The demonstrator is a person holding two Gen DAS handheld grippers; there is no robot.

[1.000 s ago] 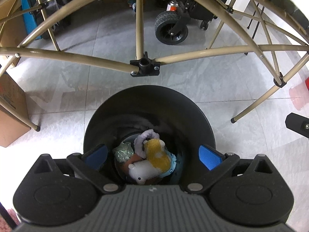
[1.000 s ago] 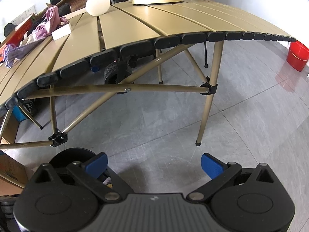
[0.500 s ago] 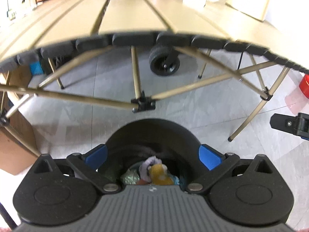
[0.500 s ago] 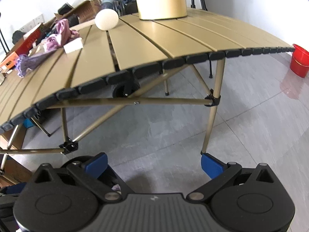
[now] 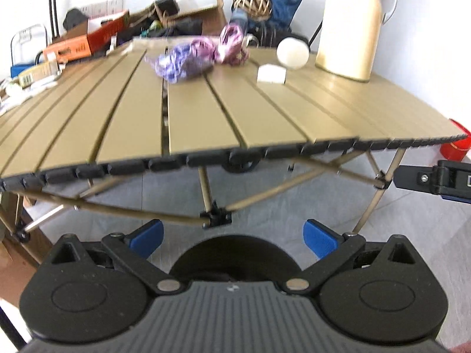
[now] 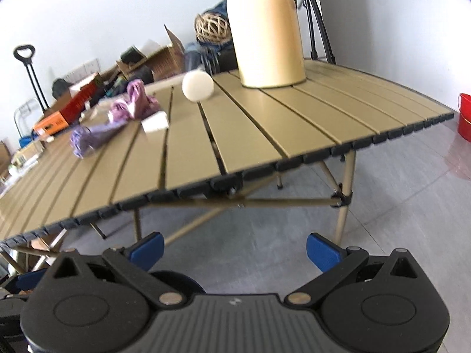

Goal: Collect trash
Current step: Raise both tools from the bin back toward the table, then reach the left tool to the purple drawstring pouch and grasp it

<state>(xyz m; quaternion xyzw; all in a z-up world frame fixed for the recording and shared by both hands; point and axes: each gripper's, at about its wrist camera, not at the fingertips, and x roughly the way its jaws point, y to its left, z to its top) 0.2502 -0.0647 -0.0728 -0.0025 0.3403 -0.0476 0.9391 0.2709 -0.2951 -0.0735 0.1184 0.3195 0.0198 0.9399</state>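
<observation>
blue-padded left gripper (image 5: 232, 235) and right gripper (image 6: 234, 247) both gape wide with nothing between their fingers, below the slatted worktop (image 5: 206, 117) edge; purple wrappers (image 5: 184, 61), a white ball (image 5: 292, 52) and a white block (image 5: 271, 74) lie far up it; black bin (image 5: 232, 257) beneath the left

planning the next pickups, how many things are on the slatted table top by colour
purple crumpled wrappers: 2
white: 2, a ball and a small block
cream jug: 1
total: 5, not counting the blurred clutter at the far left edge
</observation>
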